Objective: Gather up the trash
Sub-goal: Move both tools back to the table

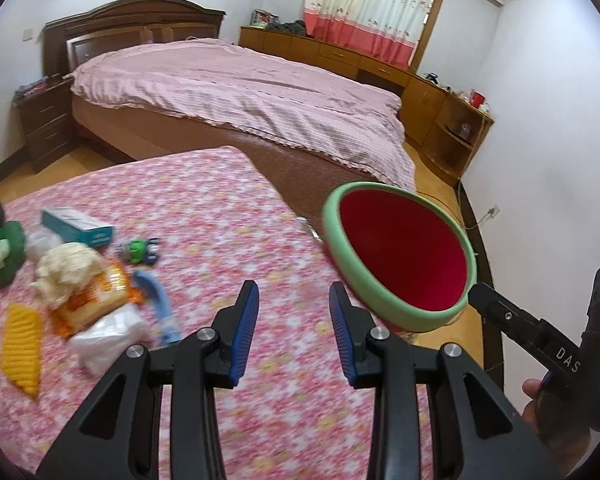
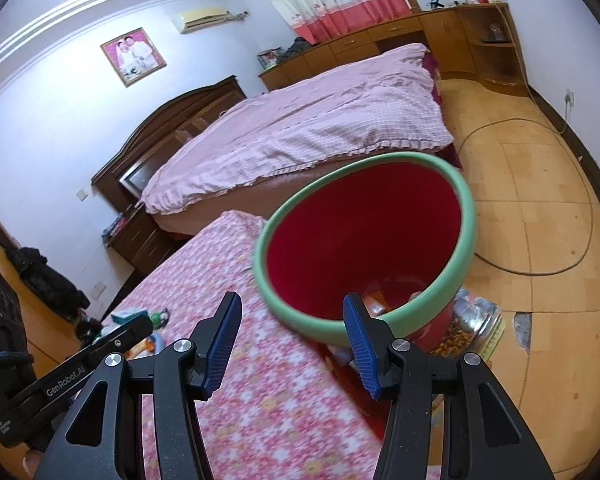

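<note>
Left gripper (image 1: 294,308) is hanging over the floral table (image 1: 228,216) with jaws spread apart and nothing between the blue pads, pointing down at bare cloth; likely lining up for a pick. The trash pile is sitting to its left on the table: orange wrapper (image 1: 94,296), clear plastic bag (image 1: 108,336), crumpled tissue (image 1: 66,266), teal box (image 1: 78,226), a blue strip (image 1: 158,298), plus a yellow knit piece (image 1: 22,344) and a green knit thing (image 1: 2,254) that may not be trash, cannot tell. A small green toy (image 1: 140,250) is lying just past the wrapper. Right gripper (image 2: 292,336) is also spread with nothing pinched; its right pad is overlapping the bin's near rim in view, contact unclear. The bin (image 2: 364,240), red inside with a green rim, is standing just ahead and to the right of both tools, off the table's edge, apparently so trash can go straight across into it. Inside, a few scraps are already lying at the bottom, small and blurred. A foil bag (image 2: 472,320) is lying on the floor beside the bin, right of the right gripper. Most of the trash is waiting on the table.
</note>
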The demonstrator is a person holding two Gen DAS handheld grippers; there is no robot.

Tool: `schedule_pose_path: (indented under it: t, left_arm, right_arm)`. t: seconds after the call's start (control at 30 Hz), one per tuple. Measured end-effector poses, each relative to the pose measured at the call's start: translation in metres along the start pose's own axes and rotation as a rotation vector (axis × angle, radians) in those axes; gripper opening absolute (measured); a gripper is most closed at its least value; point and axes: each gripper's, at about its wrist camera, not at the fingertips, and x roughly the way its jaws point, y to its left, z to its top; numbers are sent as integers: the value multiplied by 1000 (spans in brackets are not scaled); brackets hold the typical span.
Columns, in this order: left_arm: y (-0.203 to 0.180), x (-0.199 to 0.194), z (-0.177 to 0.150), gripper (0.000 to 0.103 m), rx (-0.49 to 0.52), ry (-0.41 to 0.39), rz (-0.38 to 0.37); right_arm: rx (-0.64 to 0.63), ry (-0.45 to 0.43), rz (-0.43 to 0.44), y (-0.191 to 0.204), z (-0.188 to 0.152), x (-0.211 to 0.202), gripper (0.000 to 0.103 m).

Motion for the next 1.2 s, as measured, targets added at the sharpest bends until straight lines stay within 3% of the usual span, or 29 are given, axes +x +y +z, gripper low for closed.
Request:
schedule_pose_path:
  t: [0.27, 0.6, 0.83, 0.97, 1.03, 1.2]
  left_arm:
    - [45, -29, -6, 36, -60, -32, 96]
    - [125, -51, -19, 37, -151, -17, 243]
    - [180, -49, -30, 43, -221, 22, 340]
    - [203, -44, -37, 45, -256, 47, 365]
    - [210, -40, -40, 53, -274, 56, 372]
    - [227, -30, -52, 54, -322, 86, 376]
  right_arm:
    - [-34, 57, 43, 27, -18, 12, 55]
    - [-80, 116, 63, 58, -37, 26, 56]
    - [-109, 154, 53, 75, -48, 39, 57]
    - [-124, 169, 45, 82, -53, 43, 57]
    - [-130, 177, 40, 85, -55, 45, 57]
    - [-150, 195, 24, 91, -58, 52, 57]
